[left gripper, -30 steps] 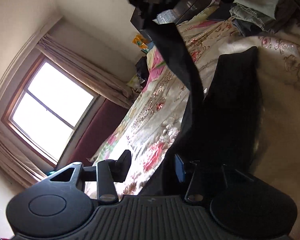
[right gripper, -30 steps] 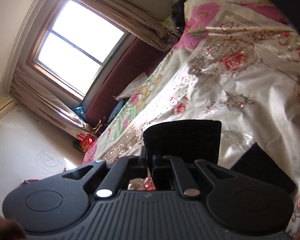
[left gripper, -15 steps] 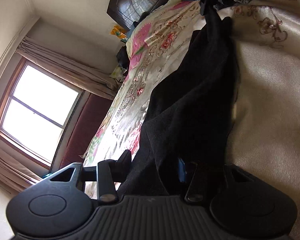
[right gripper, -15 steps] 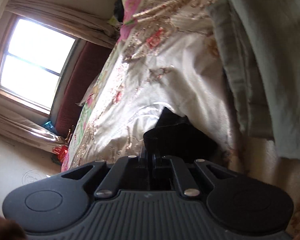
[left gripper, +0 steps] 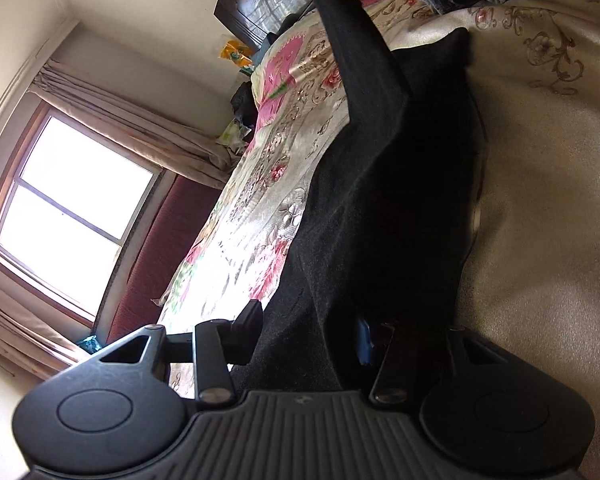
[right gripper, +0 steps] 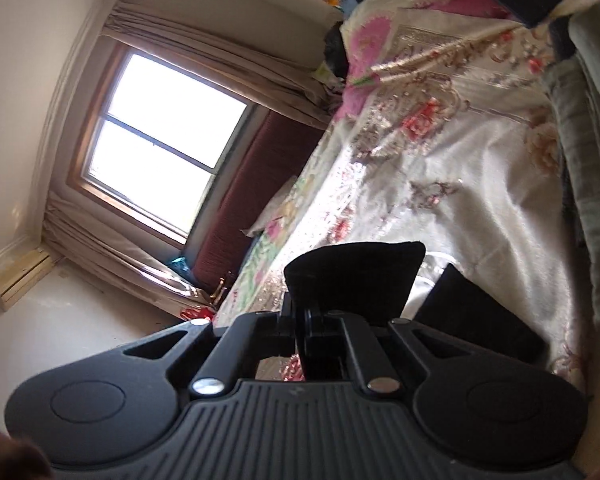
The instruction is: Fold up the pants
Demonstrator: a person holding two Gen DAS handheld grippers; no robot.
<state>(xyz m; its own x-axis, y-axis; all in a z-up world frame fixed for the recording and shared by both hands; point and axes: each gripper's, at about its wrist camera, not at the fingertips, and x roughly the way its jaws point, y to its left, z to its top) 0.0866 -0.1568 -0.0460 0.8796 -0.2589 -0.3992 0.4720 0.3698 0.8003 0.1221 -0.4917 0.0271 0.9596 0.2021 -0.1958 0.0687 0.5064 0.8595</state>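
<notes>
**Pants stretched over the bed between two tongs**

The pants (left gripper: pixel 400 200), black, are seen lying on the floral bedspread (left gripper: pixel 268 208) in the left wrist view, with one dark strip of the cloth raised and drawn up toward the top of the frame. At the far left of that view a bright window (left gripper: pixel 72 216) is framed by beige curtains (left gripper: pixel 148 128), and a maroon panel (left gripper: pixel 160 260) is set below it. The left tongs (left gripper: pixel 306 332) are held apart: the left finger (left gripper: pixel 246 330) is clear of the cloth, while the blue-padded right finger is partly covered by the fabric that lies between them.

In the right wrist view the window is again at the left. The right tongs (right gripper: pixel 302 320) are pressed together and clamped on a fold of the pants (right gripper: pixel 356 276), which stands up just ahead of the fingertips. A second black piece of cloth is seen just to the right, resting on the bedspread (right gripper: pixel 440 160). Folded grey-green clothes (right gripper: pixel 580 160) are stacked at the right edge.
</notes>
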